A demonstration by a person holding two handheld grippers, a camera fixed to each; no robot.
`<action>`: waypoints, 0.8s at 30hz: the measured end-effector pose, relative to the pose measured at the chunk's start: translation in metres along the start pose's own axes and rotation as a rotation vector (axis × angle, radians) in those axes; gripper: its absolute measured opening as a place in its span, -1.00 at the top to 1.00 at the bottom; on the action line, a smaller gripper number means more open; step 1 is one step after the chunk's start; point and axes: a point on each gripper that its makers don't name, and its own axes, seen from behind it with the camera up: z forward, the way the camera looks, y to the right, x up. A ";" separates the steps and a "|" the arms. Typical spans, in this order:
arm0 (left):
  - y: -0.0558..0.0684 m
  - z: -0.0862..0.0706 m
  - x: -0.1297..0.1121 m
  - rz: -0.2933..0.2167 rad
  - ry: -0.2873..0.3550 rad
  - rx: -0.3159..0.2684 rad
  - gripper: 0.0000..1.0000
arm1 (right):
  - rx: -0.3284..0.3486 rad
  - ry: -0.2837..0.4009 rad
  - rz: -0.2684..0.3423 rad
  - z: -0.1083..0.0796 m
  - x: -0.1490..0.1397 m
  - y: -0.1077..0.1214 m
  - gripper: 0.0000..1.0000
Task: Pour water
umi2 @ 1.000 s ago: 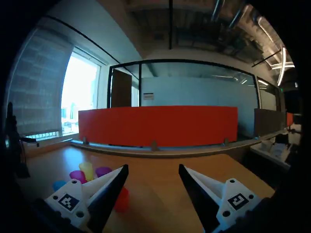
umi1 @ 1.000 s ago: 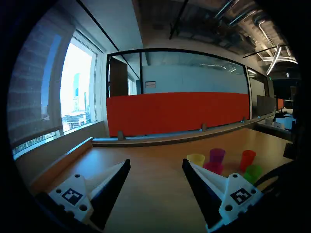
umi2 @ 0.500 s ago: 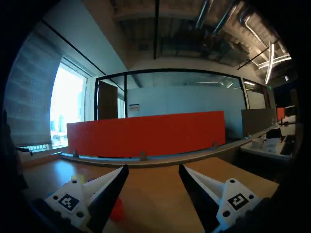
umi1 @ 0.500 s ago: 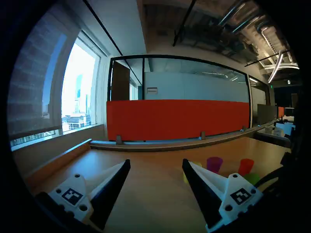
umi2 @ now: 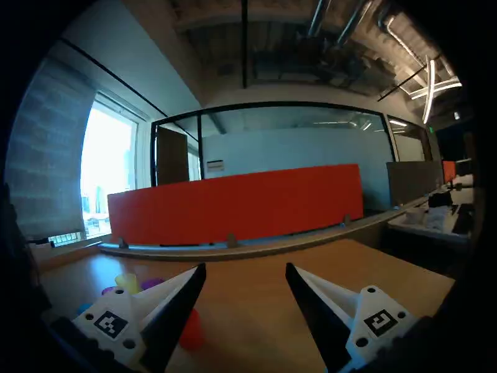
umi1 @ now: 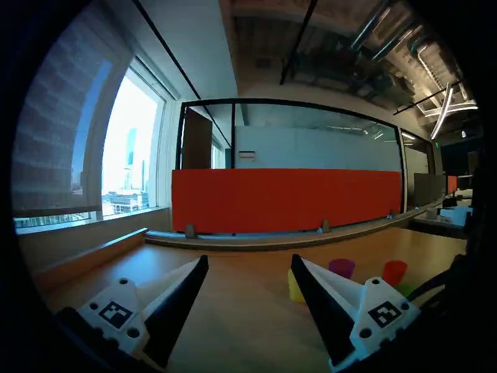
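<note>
Several small coloured cups stand together on the wooden table (umi1: pixel 248 311). In the left gripper view a yellow cup (umi1: pixel 294 285) peeks out beside the right finger, with a purple cup (umi1: pixel 342 268), an orange-red cup (umi1: pixel 394 272) and a green cup (umi1: pixel 406 290) further right. My left gripper (umi1: pixel 248 266) is open, low over the table, with nothing between its fingers. In the right gripper view the cups sit low left: a yellow cup (umi2: pixel 128 283), a purple cup (umi2: pixel 151 283) and a red cup (umi2: pixel 191 328) partly behind the left finger. My right gripper (umi2: pixel 245 272) is open and empty.
An orange-red divider panel (umi1: pixel 286 200) runs along the far edge of the table. A bright window (umi1: pixel 127 161) and a low ledge (umi1: pixel 93 256) lie to the left. More desks with clutter (umi2: pixel 435 217) stand at the far right.
Both views have dropped lower and tilted up, so the cups sit lower and are more hidden behind the fingers. Both grippers stayed open.
</note>
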 end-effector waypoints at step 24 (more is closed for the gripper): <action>-0.009 0.002 -0.063 0.045 -0.033 0.021 -0.99 | -0.054 -0.019 -0.027 -0.011 -0.009 0.005 -0.99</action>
